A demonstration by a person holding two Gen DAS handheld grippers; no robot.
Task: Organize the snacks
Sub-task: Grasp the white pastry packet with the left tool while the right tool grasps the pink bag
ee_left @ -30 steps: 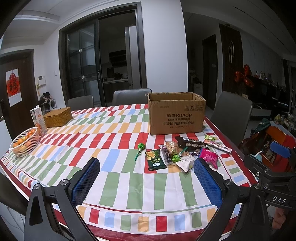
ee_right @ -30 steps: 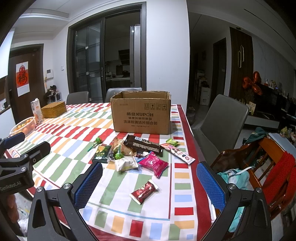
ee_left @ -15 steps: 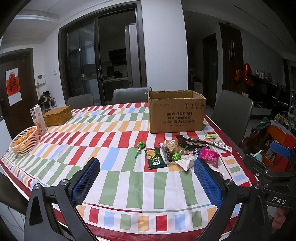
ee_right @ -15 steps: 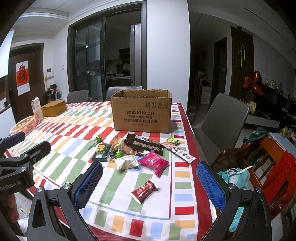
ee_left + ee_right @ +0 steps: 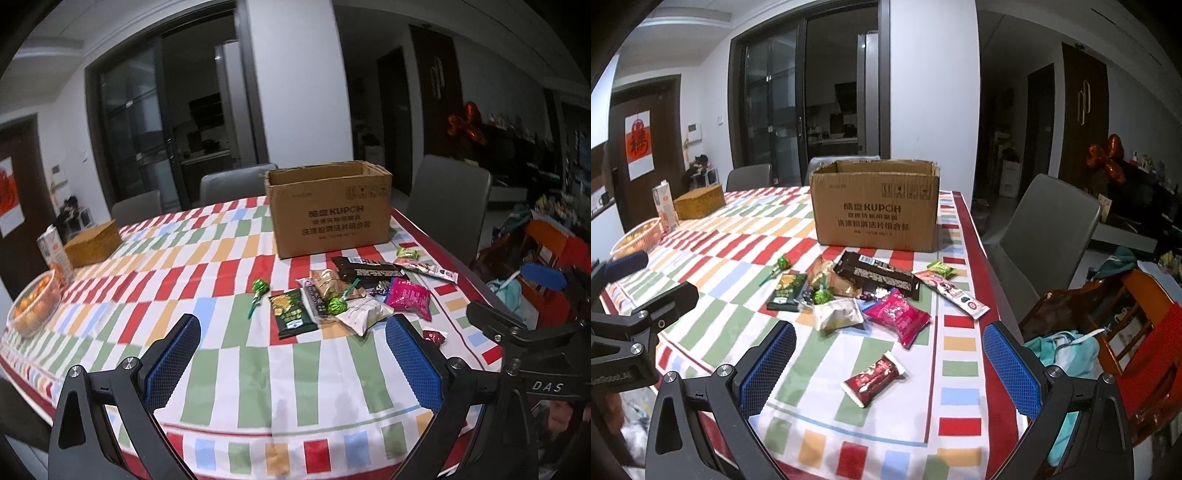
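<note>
Snacks lie in a loose heap on the striped tabletop (image 5: 746,306), just in front of the open cardboard box (image 5: 875,206), none yet inside. From the left: a green lollipop (image 5: 260,286), a dark green packet (image 5: 291,314), a long dark bar (image 5: 877,275), a pink pouch (image 5: 897,317). One red-wrapped sweet (image 5: 873,376) lies apart, long axis slanting up to the right, directly ahead of the right gripper (image 5: 890,369), the nearer one. Left gripper (image 5: 293,365) and right both hang spread wide, empty. The box reads "KUPOH"; its other characters are unclear.
</note>
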